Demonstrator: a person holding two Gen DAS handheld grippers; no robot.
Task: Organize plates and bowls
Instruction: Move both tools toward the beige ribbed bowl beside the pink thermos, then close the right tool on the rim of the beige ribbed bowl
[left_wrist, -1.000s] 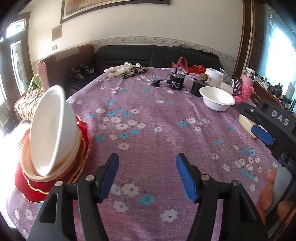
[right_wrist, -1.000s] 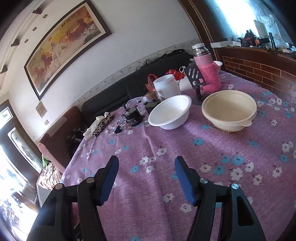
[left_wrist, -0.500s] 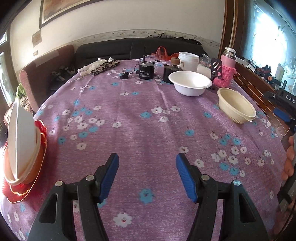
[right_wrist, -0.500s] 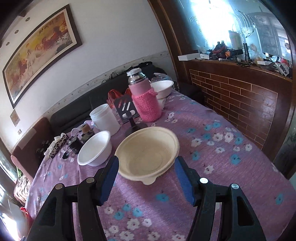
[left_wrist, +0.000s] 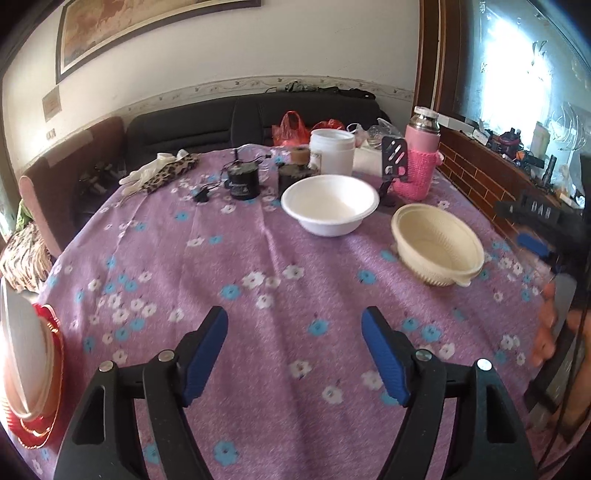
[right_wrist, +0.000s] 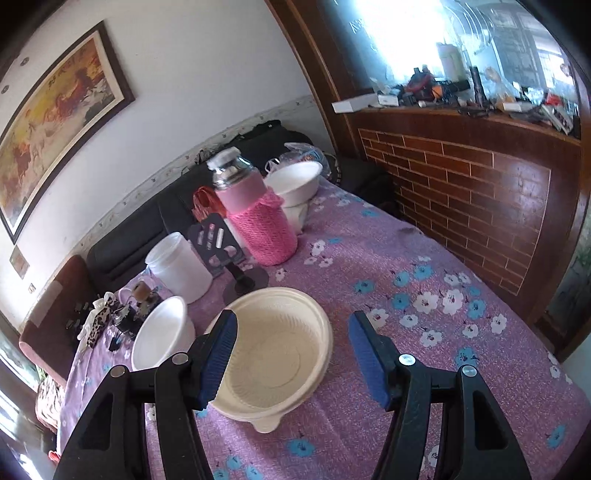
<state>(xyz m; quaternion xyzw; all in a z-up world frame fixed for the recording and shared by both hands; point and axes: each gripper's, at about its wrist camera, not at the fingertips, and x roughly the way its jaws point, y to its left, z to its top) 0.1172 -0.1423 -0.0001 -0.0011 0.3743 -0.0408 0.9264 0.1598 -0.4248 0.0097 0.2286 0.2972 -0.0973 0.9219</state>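
The step in hand seems to be the approach to the cream ribbed bowl (right_wrist: 275, 350), which stands on the flowered purple tablecloth (right_wrist: 406, 295) just in front of the pink knitted flask (right_wrist: 258, 221), with the white bowl (right_wrist: 159, 338) close at its left. The right gripper (right_wrist: 291, 358) hangs over this bowl with its jaws apart and nothing clamped, its left pad (right_wrist: 218, 358) over the near rim. The left gripper (left_wrist: 293, 356) is empty too, its jaws opening above bare cloth, so I judge the next move is to lower one pad inside the rim and close.
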